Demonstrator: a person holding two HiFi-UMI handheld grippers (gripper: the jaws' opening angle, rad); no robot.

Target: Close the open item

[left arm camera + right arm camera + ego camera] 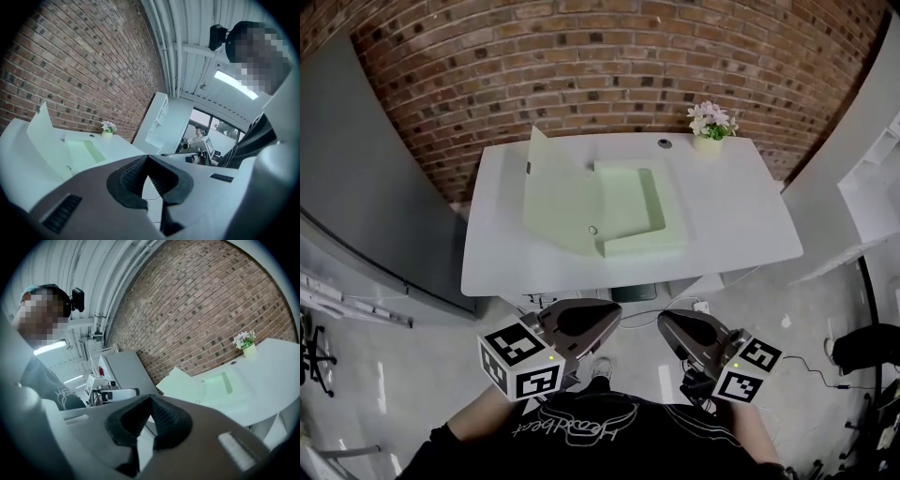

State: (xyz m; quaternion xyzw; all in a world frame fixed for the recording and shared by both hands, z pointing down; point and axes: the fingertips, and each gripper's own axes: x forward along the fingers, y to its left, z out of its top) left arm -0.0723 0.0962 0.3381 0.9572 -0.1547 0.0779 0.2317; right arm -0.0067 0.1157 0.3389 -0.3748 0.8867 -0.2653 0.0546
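A pale green box file (628, 211) lies open in the middle of the white table (731, 216), its lid (553, 202) standing up on the left side. The box (84, 152) also shows far off in the left gripper view, and the same box (218, 383) in the right gripper view. My left gripper (611, 317) and right gripper (667, 326) are held low by the person's body, in front of the table's near edge and well short of the box. Both are shut with nothing in them: the left gripper (148, 158) and the right gripper (151, 398) each show jaws meeting at the tips.
A small pot of flowers (710, 127) stands at the table's far right corner, with a small round object (665, 143) beside it. A brick wall runs behind the table. A grey cabinet (356, 187) stands to the left, white shelving (877, 178) to the right.
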